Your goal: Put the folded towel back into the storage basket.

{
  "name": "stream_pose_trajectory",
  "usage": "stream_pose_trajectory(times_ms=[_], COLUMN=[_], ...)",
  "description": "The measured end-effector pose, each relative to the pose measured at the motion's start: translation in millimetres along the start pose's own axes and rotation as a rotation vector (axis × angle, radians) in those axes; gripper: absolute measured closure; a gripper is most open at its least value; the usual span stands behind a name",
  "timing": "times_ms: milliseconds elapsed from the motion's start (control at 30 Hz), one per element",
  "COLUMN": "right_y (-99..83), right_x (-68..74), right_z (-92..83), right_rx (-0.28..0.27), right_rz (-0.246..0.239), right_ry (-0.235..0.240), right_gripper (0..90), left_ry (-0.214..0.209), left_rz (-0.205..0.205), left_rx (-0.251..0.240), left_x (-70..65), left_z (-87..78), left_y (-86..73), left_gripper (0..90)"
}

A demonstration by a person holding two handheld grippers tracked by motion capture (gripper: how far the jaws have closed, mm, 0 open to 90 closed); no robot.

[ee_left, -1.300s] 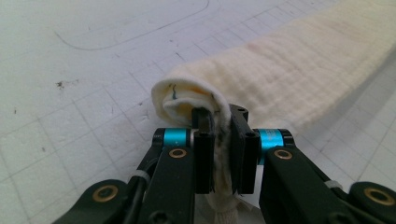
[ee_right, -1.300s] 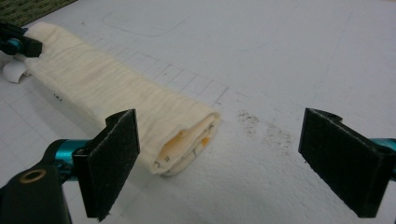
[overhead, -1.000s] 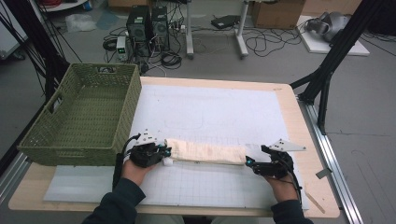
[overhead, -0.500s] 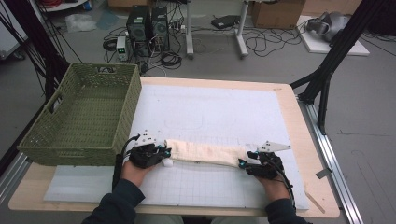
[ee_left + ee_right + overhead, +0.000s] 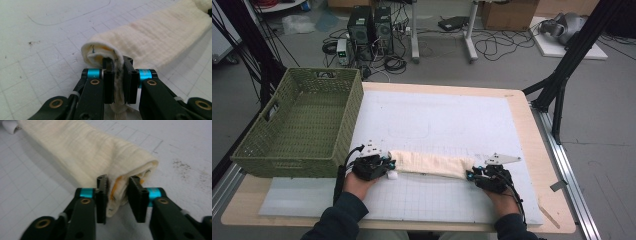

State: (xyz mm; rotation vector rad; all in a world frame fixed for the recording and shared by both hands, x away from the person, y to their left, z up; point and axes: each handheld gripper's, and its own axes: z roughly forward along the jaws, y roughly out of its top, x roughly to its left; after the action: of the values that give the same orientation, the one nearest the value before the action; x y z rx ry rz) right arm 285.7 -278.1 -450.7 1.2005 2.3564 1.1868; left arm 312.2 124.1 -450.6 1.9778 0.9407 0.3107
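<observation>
Two ends of one rolled cloth (image 5: pixel 429 164) are what we have in hand: it lies across the white counter (image 5: pixel 447 120), stretched between our two tongs. Our left tongs (image 5: pixel 117 82) are clenched on their end, a fold of cloth squeezed flat between the pads, as the left gripper view shows. Our right tongs (image 5: pixel 118 197) have just been closing around the opposite end; in the right gripper view the cloth sits between the jaws and touches the left one, but a sliver of gap remains at the other, so we judge this grip not quite finished.

We take the step to be securing both ends before a lift. Next, we think, the right tongs must close fully on the roll's layers, not just the outer fold. Then both hands should rise together, keeping the cloth taut so it doesn't unroll. The green basket (image 5: pixel 302 125) stands just beyond the left tongs, a likely place to put it.
</observation>
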Motion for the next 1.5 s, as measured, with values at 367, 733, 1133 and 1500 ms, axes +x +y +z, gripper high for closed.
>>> stream_pose_trajectory(times_ms=[367, 733, 1133, 1500], right_y=[5.1, 11.3, 21.1, 32.0], right_x=[-0.1, -7.6, -2.6, -4.9], right_z=[-1.8, -14.9, -23.0, -20.6], right_rx=[0.016, -0.046, -0.082, -0.084], right_rz=[-0.021, 0.003, -0.026, -0.042], right_ry=[-0.011, -0.017, -0.03, -0.061], right_gripper=[77.6, 77.7, 77.7, 77.8], left_ry=[-0.001, -0.038, -0.03, -0.033], left_rz=[0.0, 0.007, 0.021, 0.052], left_rx=[-0.041, -0.095, -0.151, -0.187], left_x=[-1.8, -8.2, -13.7, -18.7], left_z=[-8.3, -21.0, -35.6, -48.3], left_y=[4.5, 7.8, 13.6, 21.7], left_gripper=[81.3, 81.3, 81.3, 81.3])
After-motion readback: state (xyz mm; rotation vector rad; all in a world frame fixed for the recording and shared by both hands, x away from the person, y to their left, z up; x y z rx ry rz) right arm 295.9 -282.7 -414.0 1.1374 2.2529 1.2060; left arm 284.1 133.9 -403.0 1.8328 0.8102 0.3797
